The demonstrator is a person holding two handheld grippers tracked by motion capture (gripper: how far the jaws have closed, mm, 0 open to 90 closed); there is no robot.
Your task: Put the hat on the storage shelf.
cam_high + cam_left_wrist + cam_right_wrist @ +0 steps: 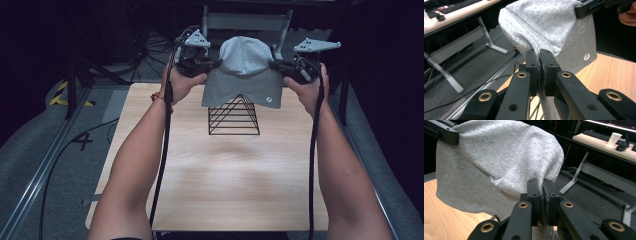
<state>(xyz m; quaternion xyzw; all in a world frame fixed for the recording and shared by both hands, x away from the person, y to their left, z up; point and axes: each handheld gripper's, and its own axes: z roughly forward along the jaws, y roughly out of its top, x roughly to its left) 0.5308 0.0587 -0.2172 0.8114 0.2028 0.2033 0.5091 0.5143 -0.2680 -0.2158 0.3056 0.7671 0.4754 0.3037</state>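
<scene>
Nearest the person, both forearms reach across the bare table (220,175) so that the two grippers meet the cloth at the same level, one on each side. The left gripper (212,64) has its jaws pressed together on a pinch of the grey cloth (245,70); in the left gripper view (540,58) the fabric edge runs down between the two pads with no gap showing. The right gripper (276,65) is clamped the same way on the opposite edge, and its own view (543,187) shows a fold of cloth squeezed between the pads.

Gripping two opposite edges keeps the cloth stretched between the grippers, so it hangs open as a hood-like shape rather than bunching: the rounded top bulges up between the jaws, while the loose lower hem drops below them. A small round tag (587,56) sits near that hem, on the side closer to the right gripper.

Just below and a little nearer than the grippers stands a black wire stand (233,116), a triangle with level bars. The hem hangs over its peak, and whether it touches the wire I cannot tell. Holding the cloth spread and centred above the peak looks like the way to drape it over the stand, or lift it clear.

Beyond the grippers lie a grey floor, cables, and a desk frame (247,20).
</scene>
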